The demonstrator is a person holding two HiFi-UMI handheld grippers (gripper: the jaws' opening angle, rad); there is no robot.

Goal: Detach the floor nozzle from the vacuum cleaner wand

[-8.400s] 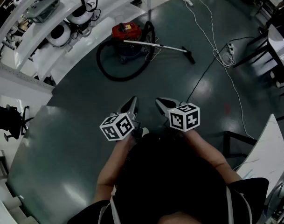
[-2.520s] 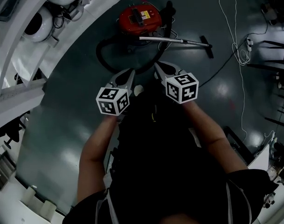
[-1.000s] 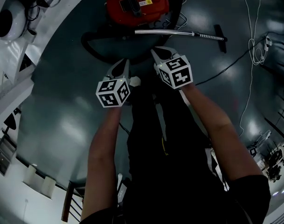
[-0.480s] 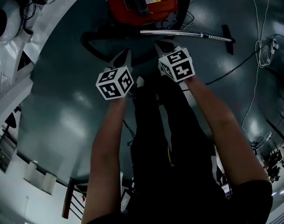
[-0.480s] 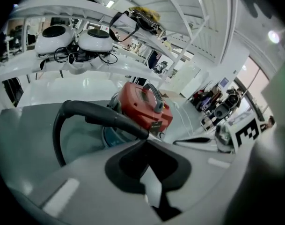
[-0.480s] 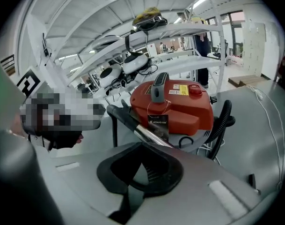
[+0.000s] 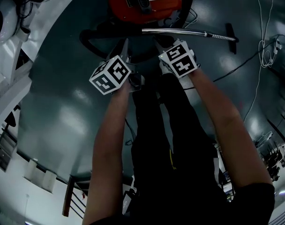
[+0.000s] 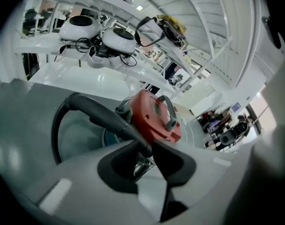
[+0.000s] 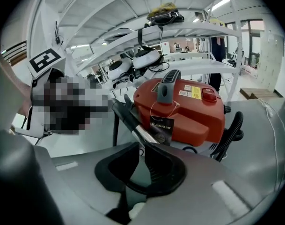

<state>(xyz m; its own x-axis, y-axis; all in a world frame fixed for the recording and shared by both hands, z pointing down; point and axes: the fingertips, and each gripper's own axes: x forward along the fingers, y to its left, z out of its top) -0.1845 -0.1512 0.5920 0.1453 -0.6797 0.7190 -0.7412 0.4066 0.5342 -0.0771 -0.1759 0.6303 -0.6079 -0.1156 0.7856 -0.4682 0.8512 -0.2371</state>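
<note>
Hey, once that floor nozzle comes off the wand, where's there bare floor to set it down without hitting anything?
Widest bare floor: between the white shelving and the person's left arm. A smaller patch lies between the wand and the black cable. Crowded: around the red canister, hose loop and white cord.

black hang tag [image 9: 162, 124] on the red vacuum cleaner [image 9: 198, 116] read something like "JENUO", yellow sticker [image 9: 194, 93] on top had print too small to read
</note>
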